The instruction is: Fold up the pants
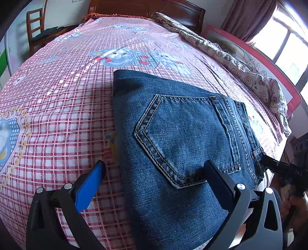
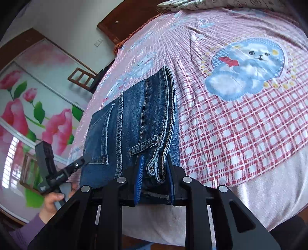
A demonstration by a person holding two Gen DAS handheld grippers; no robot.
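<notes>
Blue denim pants (image 1: 173,138) lie folded into a compact stack on the pink checked bedspread (image 1: 57,107), back pocket up. My left gripper (image 1: 154,169) is open; its jaws straddle the stack's left edge, one finger on the sheet, the other on the pocket. In the right wrist view the pants (image 2: 134,119) lie at the bed's near edge. My right gripper (image 2: 155,163) is shut on the waistband end of the pants, blue pads pressing both sides. The left gripper (image 2: 80,161) shows at the stack's left corner.
A rumpled patterned quilt (image 1: 240,63) lies along the bed's right side by a red rail (image 1: 269,65). A wooden headboard (image 1: 146,7) and a chair (image 1: 36,28) stand beyond. A floral wardrobe door (image 2: 28,107) is at left.
</notes>
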